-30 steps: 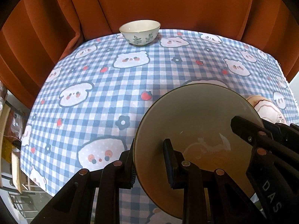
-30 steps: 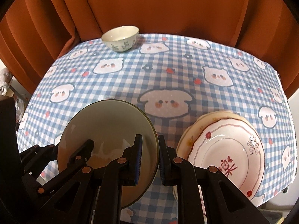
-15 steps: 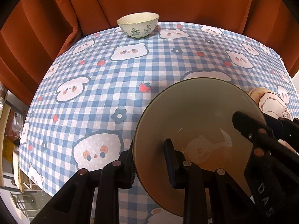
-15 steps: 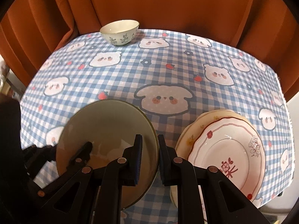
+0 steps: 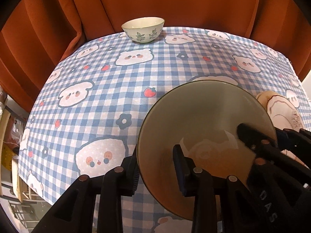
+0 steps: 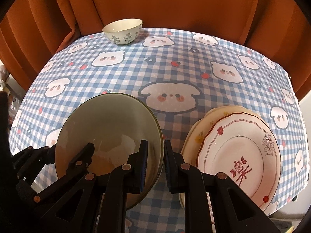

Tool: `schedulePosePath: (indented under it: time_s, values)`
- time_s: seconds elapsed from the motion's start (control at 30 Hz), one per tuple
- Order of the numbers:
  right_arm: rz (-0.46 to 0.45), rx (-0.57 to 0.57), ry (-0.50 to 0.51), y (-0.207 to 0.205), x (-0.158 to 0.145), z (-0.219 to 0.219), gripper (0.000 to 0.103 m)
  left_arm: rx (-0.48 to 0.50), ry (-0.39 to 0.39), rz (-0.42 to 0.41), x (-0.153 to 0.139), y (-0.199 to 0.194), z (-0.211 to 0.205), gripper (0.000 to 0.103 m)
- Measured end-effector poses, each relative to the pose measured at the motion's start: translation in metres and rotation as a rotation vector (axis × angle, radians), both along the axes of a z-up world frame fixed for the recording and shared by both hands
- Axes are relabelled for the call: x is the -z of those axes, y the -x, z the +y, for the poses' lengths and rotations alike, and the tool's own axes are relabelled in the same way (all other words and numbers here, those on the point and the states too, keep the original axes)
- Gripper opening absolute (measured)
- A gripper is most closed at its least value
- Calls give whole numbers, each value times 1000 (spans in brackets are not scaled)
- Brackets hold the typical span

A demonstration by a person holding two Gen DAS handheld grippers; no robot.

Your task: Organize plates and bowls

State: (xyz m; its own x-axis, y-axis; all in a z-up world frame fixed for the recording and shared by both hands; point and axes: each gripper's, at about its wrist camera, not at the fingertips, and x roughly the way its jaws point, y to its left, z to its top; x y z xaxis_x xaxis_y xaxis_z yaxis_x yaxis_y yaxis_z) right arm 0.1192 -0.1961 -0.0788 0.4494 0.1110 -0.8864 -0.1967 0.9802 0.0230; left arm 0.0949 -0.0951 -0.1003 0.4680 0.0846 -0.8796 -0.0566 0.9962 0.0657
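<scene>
Covering the table is a blue checked cloth (image 6: 120, 71) with bear faces, backed by orange curtains (image 6: 175, 2). A big bowl (image 5: 206, 116) is pinched at its rims by the left gripper (image 5: 155, 168) and right gripper (image 6: 155, 161). Stacked plates (image 6: 239, 151) lie at 3 o'clock, a small bowl (image 6: 122, 31) at 12.
</scene>
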Motion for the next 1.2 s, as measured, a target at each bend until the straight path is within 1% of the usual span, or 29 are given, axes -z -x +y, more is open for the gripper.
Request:
schedulePosePath:
  time_s: [0.07,0.1,0.13,0.17,0.2,0.23,0.43,0.57,0.63,0.7,1.0,1.2]
  values:
    - [14,3,-17,0,0,1,33,10,2,-2,-1,0,1,37]
    - [15,9,-21,1,0,1,36,12,6,-3,-1,0,2,41]
    - [11,14,-15,2,-2,2,43,19,19,-8,-3,-1,4,48]
    - [3,21,-9,2,-4,3,50,24,23,-17,-5,-1,6,52]
    - [-4,28,-5,3,-6,4,52,30,23,-30,-8,-1,8,58]
    - [-10,37,-3,3,-9,5,56,37,25,-41,-11,-1,9,62]
    - [-33,83,-4,2,-25,18,57,60,48,-69,-27,-5,30,66]
    - [-44,122,0,-1,-35,29,65,78,56,-84,-39,-10,48,66]
    - [-60,131,-4,-3,-43,37,65,89,54,-90,-46,-14,56,66]
    - [-80,143,18,-6,-50,46,65,106,55,-96,-53,-18,63,66]
    - [-156,195,-2,-22,-87,77,65,172,56,-158,-89,-40,97,67]
    - [-192,195,-1,-41,-104,100,65,186,62,-179,-102,-61,113,67]
